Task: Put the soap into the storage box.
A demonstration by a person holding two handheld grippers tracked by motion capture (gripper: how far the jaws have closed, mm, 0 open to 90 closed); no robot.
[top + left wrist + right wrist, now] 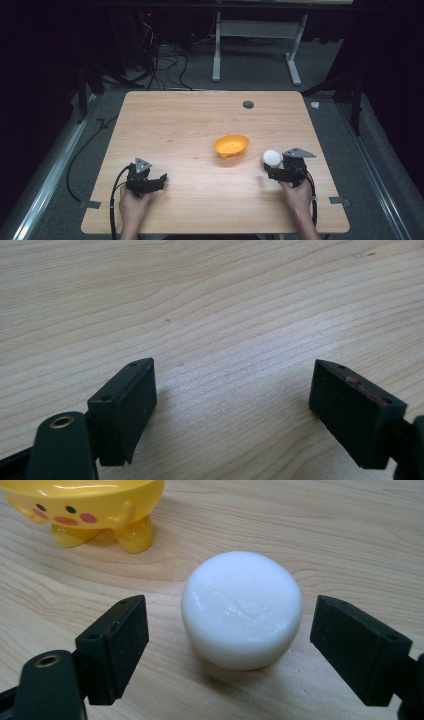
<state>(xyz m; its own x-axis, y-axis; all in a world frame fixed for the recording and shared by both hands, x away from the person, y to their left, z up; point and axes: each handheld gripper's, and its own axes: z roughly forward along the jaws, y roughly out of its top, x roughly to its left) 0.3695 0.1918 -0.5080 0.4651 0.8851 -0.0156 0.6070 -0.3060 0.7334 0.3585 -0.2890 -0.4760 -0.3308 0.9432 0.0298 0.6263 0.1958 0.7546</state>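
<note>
A: In the high view, where is everything?

B: The table (200, 120) carries a yellow bowl (231, 145) near its middle. The white puck (271, 158) lies just to the right of the bowl, apart from it. The right gripper (272, 172) is just at the puck, on the person's side. The left gripper (157, 181) rests low over bare wood at the left, well apart from both things.

A: And the left gripper view?

B: There I see wood between the jaws. The left gripper (232, 405) is wide open and it holds nothing.

A: Then the right gripper view?

B: The right gripper (230, 645) is also wide open. The puck (242, 607) sits on the table between the two jaws, with a gap on each side, so nothing is gripped yet. The bowl (85, 502), with a small face and feet, stands beyond the puck to the left.

A: So what is the step, in your opinion?

B: I think it is to grasp the puck, probably to put it in the bowl. To do it well, I would move a little forward so the pads meet the widest part of the round side, keep the jaws level and low, and close slowly. The puck looks smooth, so an off-centre squeeze could push it out.
</note>
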